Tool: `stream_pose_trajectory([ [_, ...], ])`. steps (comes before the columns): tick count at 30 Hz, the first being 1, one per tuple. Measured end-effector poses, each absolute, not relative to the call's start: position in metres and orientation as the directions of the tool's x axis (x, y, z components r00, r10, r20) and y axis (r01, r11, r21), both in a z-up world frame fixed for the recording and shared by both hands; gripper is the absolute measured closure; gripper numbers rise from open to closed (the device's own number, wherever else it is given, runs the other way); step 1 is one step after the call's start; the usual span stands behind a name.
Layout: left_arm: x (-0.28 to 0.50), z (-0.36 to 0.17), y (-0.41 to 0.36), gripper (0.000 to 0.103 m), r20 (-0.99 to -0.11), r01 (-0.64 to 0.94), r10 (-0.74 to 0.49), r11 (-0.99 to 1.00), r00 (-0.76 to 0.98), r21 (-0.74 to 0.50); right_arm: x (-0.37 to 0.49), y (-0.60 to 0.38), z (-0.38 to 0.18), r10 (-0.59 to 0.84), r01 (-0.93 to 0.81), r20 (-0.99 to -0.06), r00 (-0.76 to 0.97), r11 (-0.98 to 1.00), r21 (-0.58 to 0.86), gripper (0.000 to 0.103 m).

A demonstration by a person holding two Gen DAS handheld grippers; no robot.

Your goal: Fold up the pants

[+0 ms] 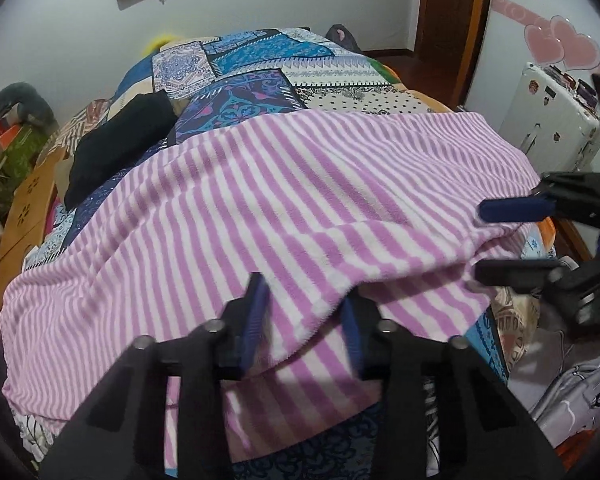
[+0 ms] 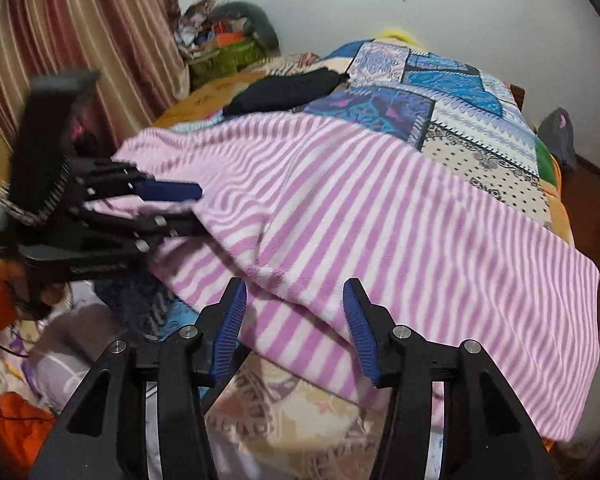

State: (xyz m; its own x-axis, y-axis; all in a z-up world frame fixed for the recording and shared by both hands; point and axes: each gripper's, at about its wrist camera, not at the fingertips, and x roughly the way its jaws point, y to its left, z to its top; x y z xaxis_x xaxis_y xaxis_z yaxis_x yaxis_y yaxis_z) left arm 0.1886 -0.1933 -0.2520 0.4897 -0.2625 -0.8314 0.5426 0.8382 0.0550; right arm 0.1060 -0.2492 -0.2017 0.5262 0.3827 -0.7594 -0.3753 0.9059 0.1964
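Pink-and-white striped fleece pants (image 1: pixel 300 200) (image 2: pixel 380 220) lie spread across a bed. My left gripper (image 1: pixel 304 320) is at their near edge. One finger lies on top of a raised fold and the other sits under it, so the cloth is pinched between the pads. The right wrist view shows the same gripper (image 2: pixel 200 210) at the left, with the pink edge between its jaws. My right gripper (image 2: pixel 295 288) stands open just above the near edge of the pants, pads clear of the cloth. In the left wrist view the right gripper (image 1: pixel 480 240) is at the right end.
A patchwork quilt (image 1: pixel 252 92) (image 2: pixel 460 92) covers the bed, with a black folded garment (image 1: pixel 116 148) (image 2: pixel 284 88) on it beyond the pants. A white suitcase (image 1: pixel 548 120) stands to the right. A striped curtain (image 2: pixel 80 40) and a pile of clutter (image 2: pixel 228 48) are on the left.
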Motion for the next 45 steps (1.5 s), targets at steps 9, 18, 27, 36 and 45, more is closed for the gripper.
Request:
stream_pose_trajectory([
  [9,0.19,-0.246,-0.185,0.096,-0.839,0.564,-0.319,0.825,0.441,-0.018,0.112,-0.251,-0.201,0.416,-0.377,-0.742,0.526,0.896,0.235,0.096],
  [18,0.169,-0.234,-0.179,0.099,-0.827,0.572,-0.334,0.82,0.452,-0.018,0.099,-0.249,-0.187,0.444,-0.411,-0.718,0.536,0.88,0.237,0.098],
  [27,0.15,-0.231,-0.176,0.099,-0.828,0.575,-0.339,0.818,0.446,-0.024,0.087,-0.247,-0.187,0.451,-0.418,-0.723,0.523,0.875,0.244,0.098],
  [36,0.147,-0.239,-0.173,0.098,-0.84,0.559,-0.343,0.827,0.421,-0.058,0.087,-0.252,-0.205,0.437,-0.351,-0.759,0.483,0.891,0.289,0.098],
  [45,0.149,-0.212,-0.123,0.082,-0.804,0.451,-0.314,0.89,0.506,-0.064,0.089,-0.265,-0.177,0.396,-0.334,-0.753,0.526,0.91,0.245,0.078],
])
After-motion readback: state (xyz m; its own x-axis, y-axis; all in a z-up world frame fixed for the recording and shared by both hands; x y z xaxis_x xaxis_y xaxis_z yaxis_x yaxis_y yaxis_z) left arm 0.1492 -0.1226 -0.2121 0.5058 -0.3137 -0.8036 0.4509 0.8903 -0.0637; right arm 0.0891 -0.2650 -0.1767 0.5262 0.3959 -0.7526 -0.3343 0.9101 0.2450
